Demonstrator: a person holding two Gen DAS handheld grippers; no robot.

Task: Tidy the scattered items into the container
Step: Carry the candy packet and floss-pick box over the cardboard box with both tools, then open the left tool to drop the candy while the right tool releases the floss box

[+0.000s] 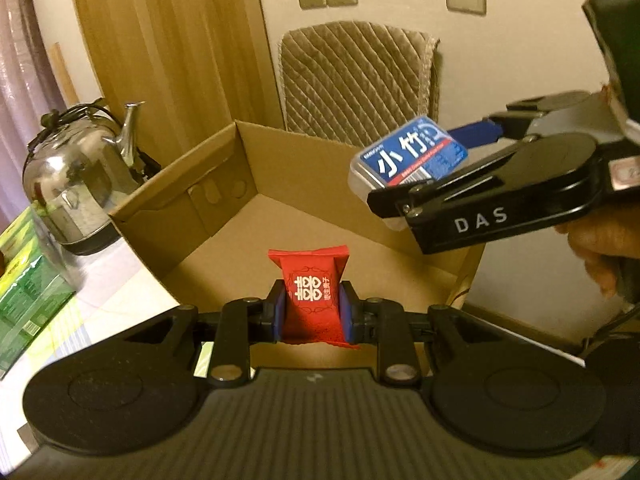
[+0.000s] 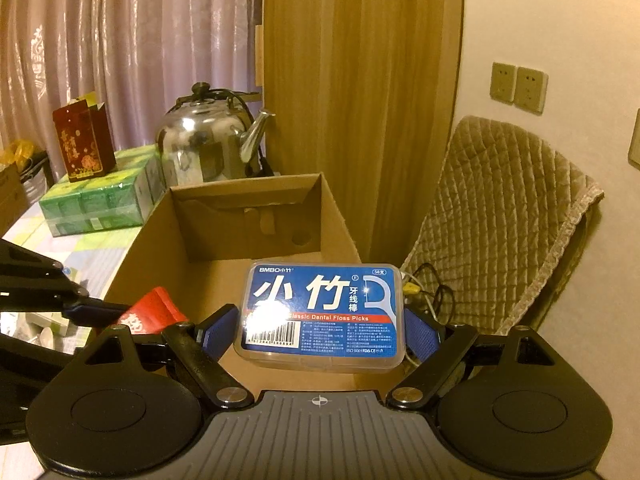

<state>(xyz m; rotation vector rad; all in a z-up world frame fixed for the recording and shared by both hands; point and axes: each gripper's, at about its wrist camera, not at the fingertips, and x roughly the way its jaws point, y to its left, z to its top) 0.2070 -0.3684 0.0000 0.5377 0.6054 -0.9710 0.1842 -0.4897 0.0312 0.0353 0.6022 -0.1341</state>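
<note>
Holding over the cardboard box (image 1: 256, 216): your left gripper (image 1: 313, 312) clamps a red candy packet (image 1: 312, 296), your right gripper (image 2: 320, 332), at two o'clock from it, grips a floss-pick case (image 2: 322, 314).

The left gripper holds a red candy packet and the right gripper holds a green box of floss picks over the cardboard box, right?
Not quite: the floss picks box in the right gripper is blue, not green, as the right wrist view shows. The rest is right.
</note>
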